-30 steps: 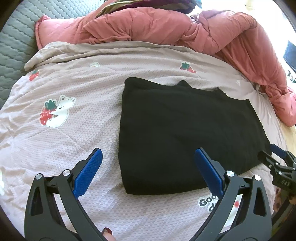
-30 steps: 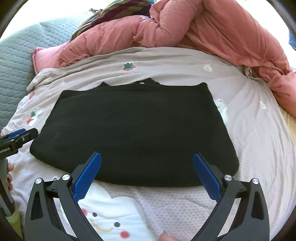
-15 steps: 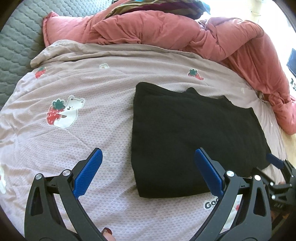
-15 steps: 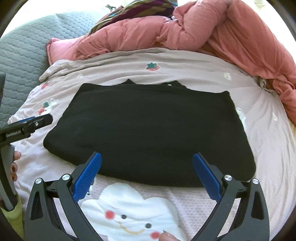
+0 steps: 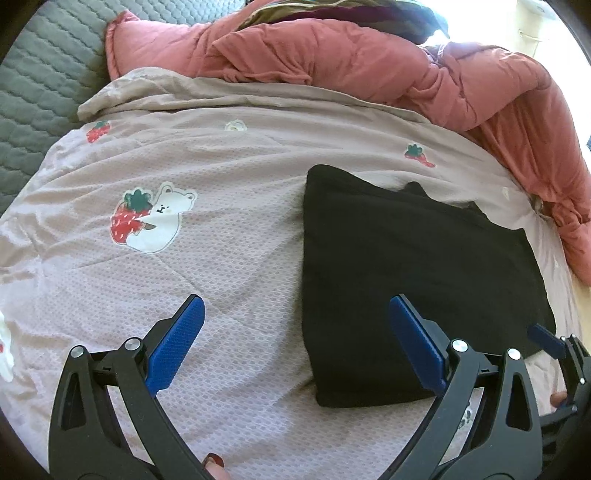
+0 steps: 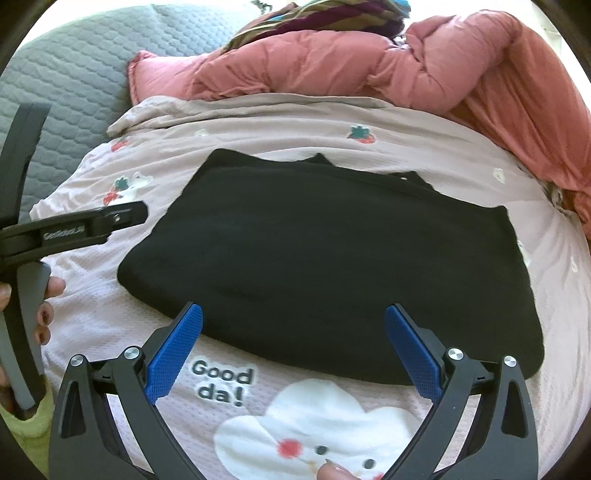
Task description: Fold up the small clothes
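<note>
A black garment lies folded flat in a rough rectangle on the pale pink printed sheet; it also shows in the right wrist view. My left gripper is open and empty, hovering over the sheet at the garment's near left corner. My right gripper is open and empty, just short of the garment's near edge. The right gripper's tip shows at the garment's right corner in the left wrist view. The left gripper's body shows at the left in the right wrist view.
A bunched salmon-pink duvet lies along the far side and right of the bed. A grey quilted headboard or mattress is at the far left. A striped cloth rests on top of the duvet. The sheet carries bear and cloud prints.
Both grippers have pulled back toward me and to the left, away from the garment, which now sits farther right in both views. The garment has not moved. Both stay open.
</note>
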Tool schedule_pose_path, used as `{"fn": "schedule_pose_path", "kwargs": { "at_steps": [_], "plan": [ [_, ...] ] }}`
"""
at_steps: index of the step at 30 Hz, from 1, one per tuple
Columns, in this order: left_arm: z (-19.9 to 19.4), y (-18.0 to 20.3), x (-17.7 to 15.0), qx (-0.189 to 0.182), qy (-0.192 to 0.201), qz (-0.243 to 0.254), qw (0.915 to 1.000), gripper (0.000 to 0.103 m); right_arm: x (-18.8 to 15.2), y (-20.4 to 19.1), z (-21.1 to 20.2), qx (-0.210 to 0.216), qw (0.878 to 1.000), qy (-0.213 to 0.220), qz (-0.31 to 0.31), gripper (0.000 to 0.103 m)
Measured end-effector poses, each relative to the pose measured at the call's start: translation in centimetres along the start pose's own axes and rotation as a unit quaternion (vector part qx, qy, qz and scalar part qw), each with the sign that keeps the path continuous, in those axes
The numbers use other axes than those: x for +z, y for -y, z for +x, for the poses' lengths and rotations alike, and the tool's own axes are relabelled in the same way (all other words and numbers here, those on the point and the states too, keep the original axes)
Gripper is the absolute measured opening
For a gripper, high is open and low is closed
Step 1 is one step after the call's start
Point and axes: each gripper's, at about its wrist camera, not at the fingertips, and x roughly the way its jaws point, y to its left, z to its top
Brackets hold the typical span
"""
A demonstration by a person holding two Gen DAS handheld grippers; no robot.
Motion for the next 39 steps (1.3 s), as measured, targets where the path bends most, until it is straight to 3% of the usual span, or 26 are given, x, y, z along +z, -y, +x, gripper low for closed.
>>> {"fn": "schedule_pose_path", "kwargs": {
  "at_steps": [19,28,39],
  "plan": [
    [1.4,-2.5,0.4,0.019,-0.009,-0.029,0.9994,0.093,0.3,-5.6,2.9,0.015,0.996,-0.018,-0.083,0.099],
    [1.6,-2.9,0.6,0.022,-0.01,-0.037,0.999,0.093,0.0,-8.1,5.0,-0.038,0.987,-0.028,-0.157,0.099],
    [1.8,-3.1,0.7,0.022,-0.012,-0.039,0.9989,0.093,0.3,-8.7,6.8,-0.069,0.979,-0.017,-0.193,0.099]
  ]
}}
